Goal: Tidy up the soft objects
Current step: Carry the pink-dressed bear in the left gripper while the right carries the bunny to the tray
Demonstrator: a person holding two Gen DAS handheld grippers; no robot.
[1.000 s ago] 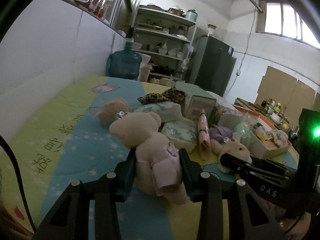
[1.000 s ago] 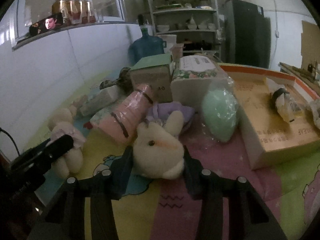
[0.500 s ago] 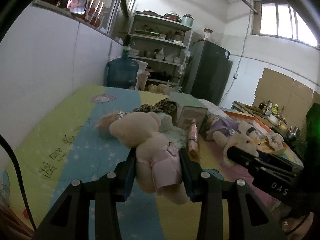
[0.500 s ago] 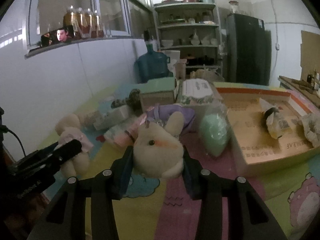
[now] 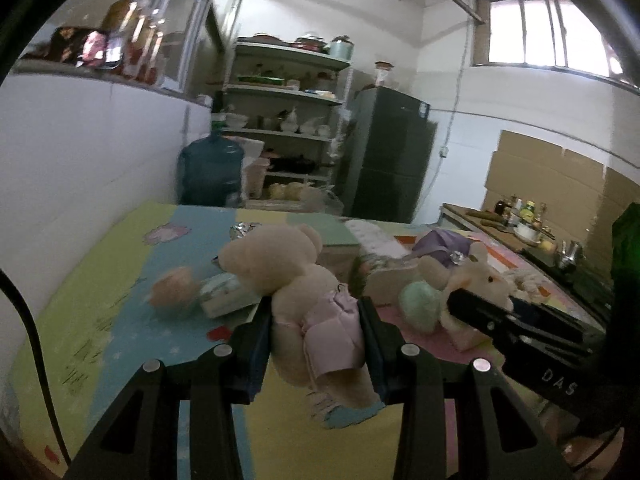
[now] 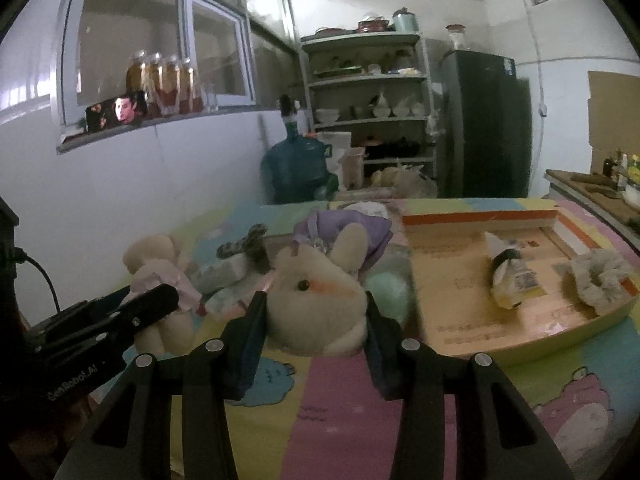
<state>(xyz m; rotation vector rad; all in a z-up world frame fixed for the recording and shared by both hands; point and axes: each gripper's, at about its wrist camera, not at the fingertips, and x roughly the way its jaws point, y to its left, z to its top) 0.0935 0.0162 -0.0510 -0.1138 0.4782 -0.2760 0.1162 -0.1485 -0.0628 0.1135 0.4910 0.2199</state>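
A cream teddy bear in a pink dress (image 5: 296, 288) hangs above the colourful mat, my left gripper (image 5: 316, 320) shut on its body. The same bear (image 6: 160, 276) shows at the left of the right wrist view. A cream plush rabbit in a purple dress (image 6: 316, 288) is lifted too, pinched at the head by my right gripper (image 6: 312, 316). That rabbit (image 5: 476, 276) appears to the right in the left wrist view, with the right gripper's black finger under it.
A shallow cardboard tray (image 6: 460, 308) on the right holds a small packet (image 6: 508, 276) and a fluffy scrunchie (image 6: 600, 276). A mint pouch (image 5: 420, 304), tissue packs (image 5: 224, 296), a peach plush (image 5: 176, 288) and boxes lie on the mat (image 5: 120, 280). White wall on the left.
Both grippers have risen with their toys, which now hang clear of the pile. The items on the mat sit lower and farther away in both views.
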